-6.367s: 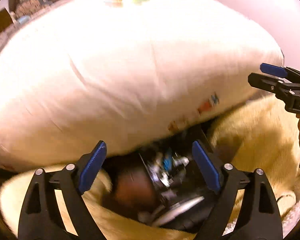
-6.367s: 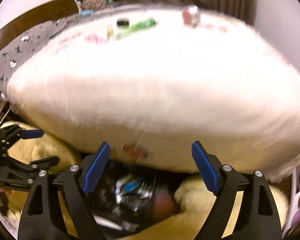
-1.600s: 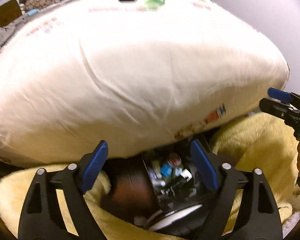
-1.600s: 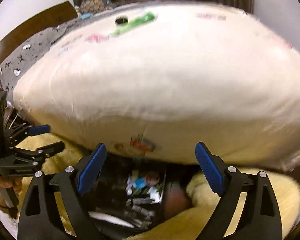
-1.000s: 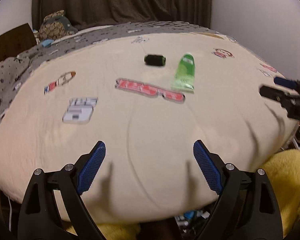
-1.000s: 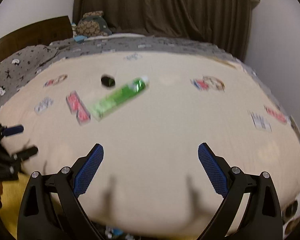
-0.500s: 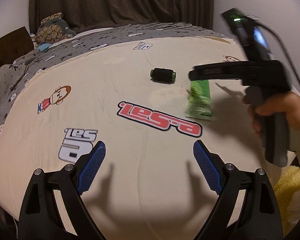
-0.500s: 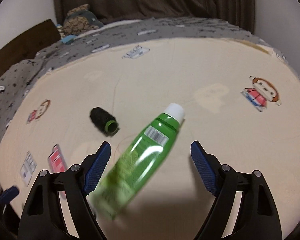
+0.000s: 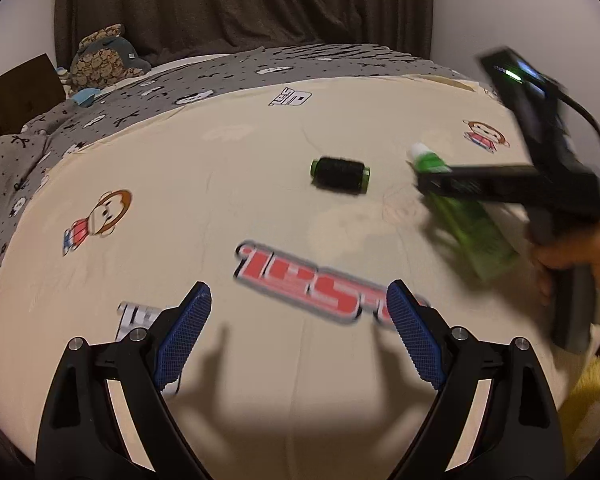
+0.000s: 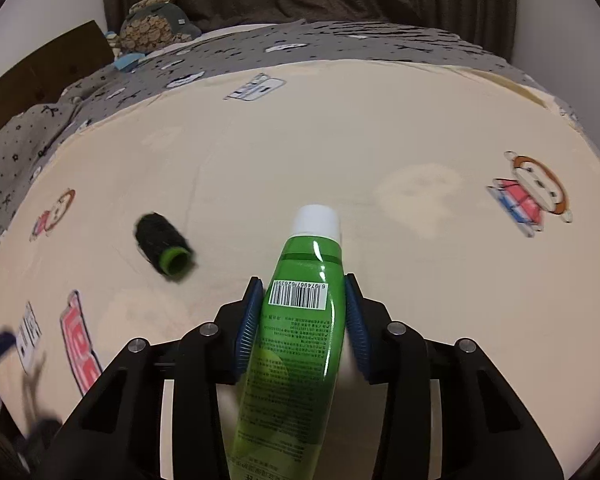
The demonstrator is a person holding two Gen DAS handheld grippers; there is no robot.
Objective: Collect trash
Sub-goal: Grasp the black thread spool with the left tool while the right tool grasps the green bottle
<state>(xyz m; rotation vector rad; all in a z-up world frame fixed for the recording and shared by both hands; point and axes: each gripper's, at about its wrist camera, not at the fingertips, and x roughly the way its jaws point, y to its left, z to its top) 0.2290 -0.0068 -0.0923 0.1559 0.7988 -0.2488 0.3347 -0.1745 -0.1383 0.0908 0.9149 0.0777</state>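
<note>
A green tube with a white cap (image 10: 300,320) lies on the cream bed sheet (image 10: 380,140). My right gripper (image 10: 304,304) is shut on the tube, its blue pads against both sides near the barcode. In the left wrist view the tube (image 9: 468,228) lies at the right under the right gripper (image 9: 424,182). A black spool with green ends (image 9: 340,174) lies on the sheet left of the tube, also in the right wrist view (image 10: 162,248). My left gripper (image 9: 296,336) is open and empty above the sheet's near part.
The sheet carries printed cartoon figures (image 9: 100,216) and a red logo (image 9: 312,284). A grey patterned blanket (image 9: 180,92) covers the far side, with a plush toy (image 9: 104,56) at the far left. A dark curtain (image 9: 240,4) hangs behind. Yellow fleece (image 9: 592,384) shows at the lower right.
Both grippers rose from the trash container below the bed to above the sheet. My right gripper moved onto the green tube and closed on it. The left gripper stayed open.
</note>
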